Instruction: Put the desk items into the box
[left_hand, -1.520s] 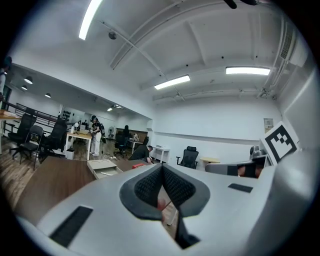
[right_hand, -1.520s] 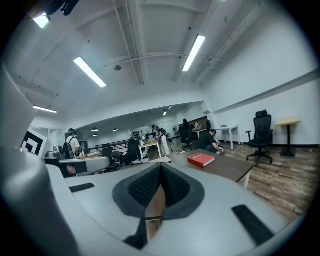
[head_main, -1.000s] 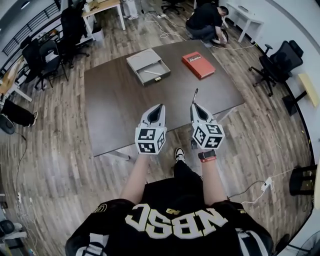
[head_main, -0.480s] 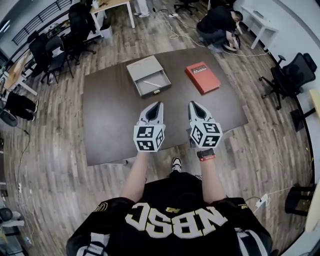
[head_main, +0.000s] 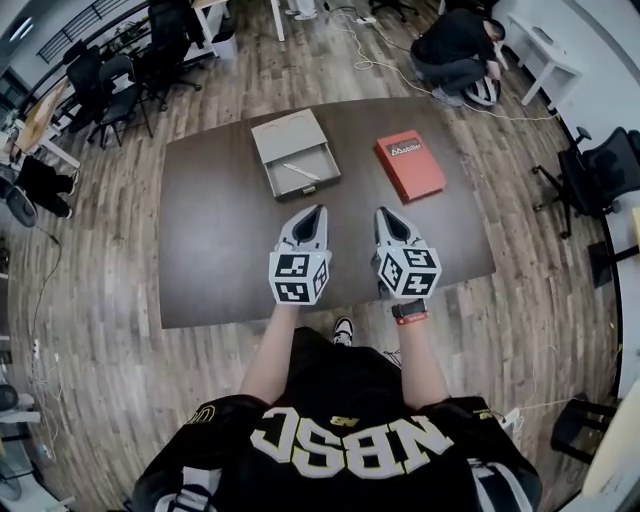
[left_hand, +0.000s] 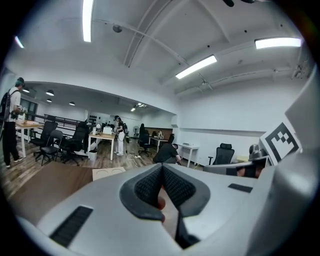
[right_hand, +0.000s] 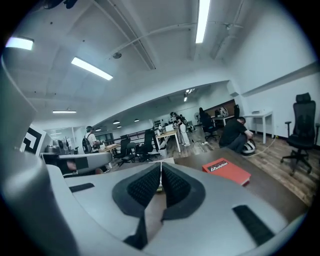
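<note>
An open grey box (head_main: 272, 135) lies at the far middle of the dark brown table (head_main: 215, 250), with a thin white pen (head_main: 299, 171) inside it. A red book (head_main: 411, 165) lies flat to the box's right, also in the right gripper view (right_hand: 226, 170). Both grippers hover side by side over the table's near half. My left gripper (head_main: 316, 211) is shut and holds nothing (left_hand: 162, 167). My right gripper (head_main: 383, 212) has its jaws just starting to part; they still look closed, with nothing between them (right_hand: 161, 165). The box (left_hand: 107, 173) shows low ahead in the left gripper view.
A person (head_main: 455, 50) crouches on the wood floor beyond the table's far right corner. Black office chairs stand at the right (head_main: 605, 170) and far left (head_main: 100, 70). Other people stand at desks in the background (left_hand: 119, 136). The table's near edge is just under the grippers.
A thin dark stick that showed at the right gripper's tip a second ago no longer shows. The view has shifted so the table sits lower and closer; both grippers keep their spacing.
</note>
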